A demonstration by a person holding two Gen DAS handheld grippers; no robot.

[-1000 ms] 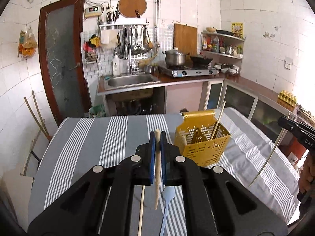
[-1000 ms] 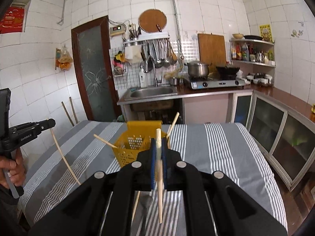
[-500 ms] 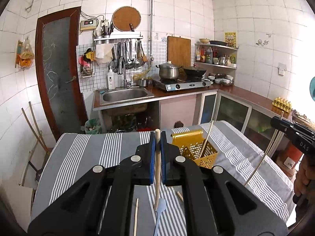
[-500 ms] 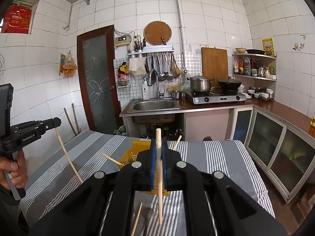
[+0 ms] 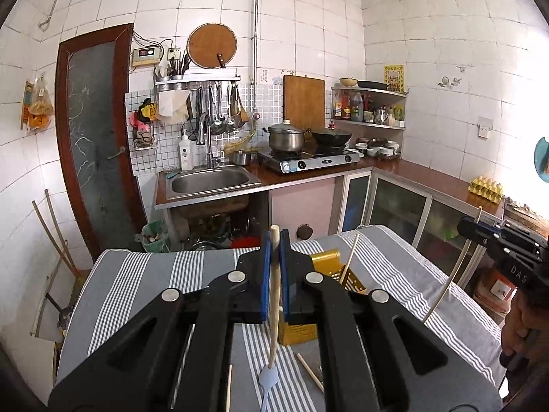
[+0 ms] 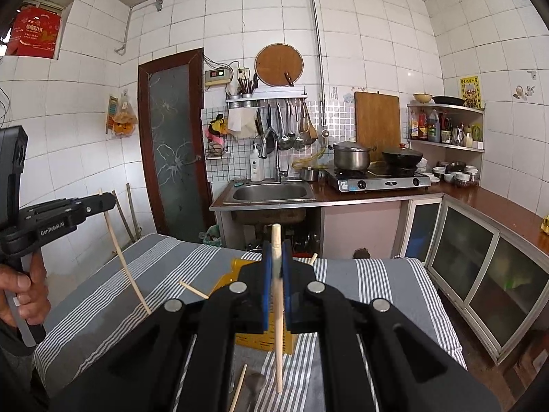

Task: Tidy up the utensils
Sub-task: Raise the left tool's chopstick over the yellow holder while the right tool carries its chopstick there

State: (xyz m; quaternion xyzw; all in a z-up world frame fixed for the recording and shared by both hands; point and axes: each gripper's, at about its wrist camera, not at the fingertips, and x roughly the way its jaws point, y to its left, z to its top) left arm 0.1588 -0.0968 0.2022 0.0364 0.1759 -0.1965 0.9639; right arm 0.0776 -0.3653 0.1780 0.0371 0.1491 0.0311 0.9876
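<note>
While each chopstick hangs from a pinch near its top, most of its length dangles free, so watch for swing.

Left wrist view: your left gripper [image 5: 274,267] is pressed together on a pale chopstick [image 5: 273,309] held upright, its lower end hanging above the striped tablecloth [image 5: 137,292]. The yellow basket [image 5: 329,267], the likely home for the utensils, sits just beyond the fingers, half hidden, with one stick [image 5: 349,257] already leaning in it. A loose chopstick [image 5: 308,370] and a pale blue utensil [image 5: 267,382] lie on the cloth below. Risk: a stick gripped this high can pivot in the pads and miss the basket, or knock the leaning stick out.

Right wrist view: your right gripper [image 6: 276,274] is likewise clamped on its own chopstick [image 6: 277,309], basket [image 6: 240,274] directly behind the fingers. Another stick [image 6: 194,290] juts sideways from the basket rim. Another loose stick [image 6: 238,391] and a spoon [image 6: 254,382] wait on the cloth. Risk: both hands converging on one small, light basket could clash or tip it.
</note>
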